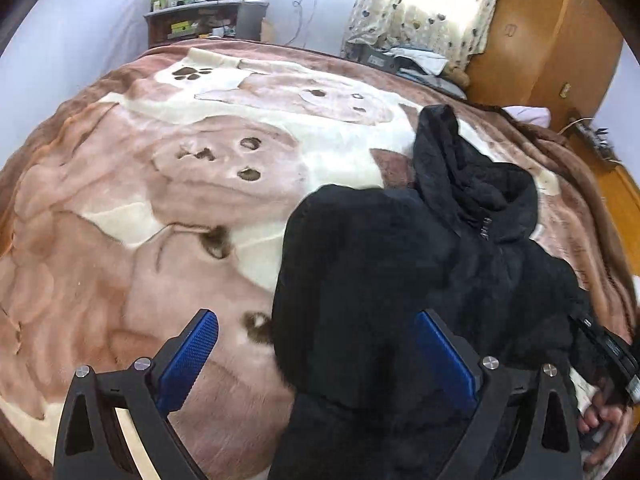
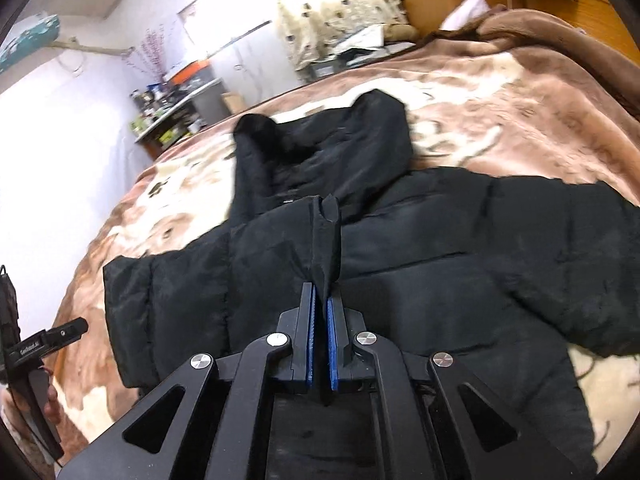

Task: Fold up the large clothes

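Note:
A black hooded puffer jacket (image 2: pixel 440 240) lies on the bed, hood toward the far side. My right gripper (image 2: pixel 321 292) is shut on a pinched ridge of the jacket's fabric near its collar and holds it slightly raised. In the left wrist view the jacket (image 1: pixel 380 272) lies bunched at the right. My left gripper (image 1: pixel 316 328) is open, its blue pads wide apart, with a folded part of the jacket lying between and under the right finger (image 1: pixel 444 360). The left gripper's body also shows at the left edge of the right wrist view (image 2: pixel 36 348).
A brown and cream bear-print blanket (image 1: pixel 160 208) covers the bed. A cluttered shelf (image 1: pixel 204 20) stands beyond the far edge. A curtained window (image 1: pixel 424 4) and a wooden wardrobe (image 1: pixel 552 36) are at the far right. Boxes and cloths (image 1: pixel 404 62) lie at the bed's far corner.

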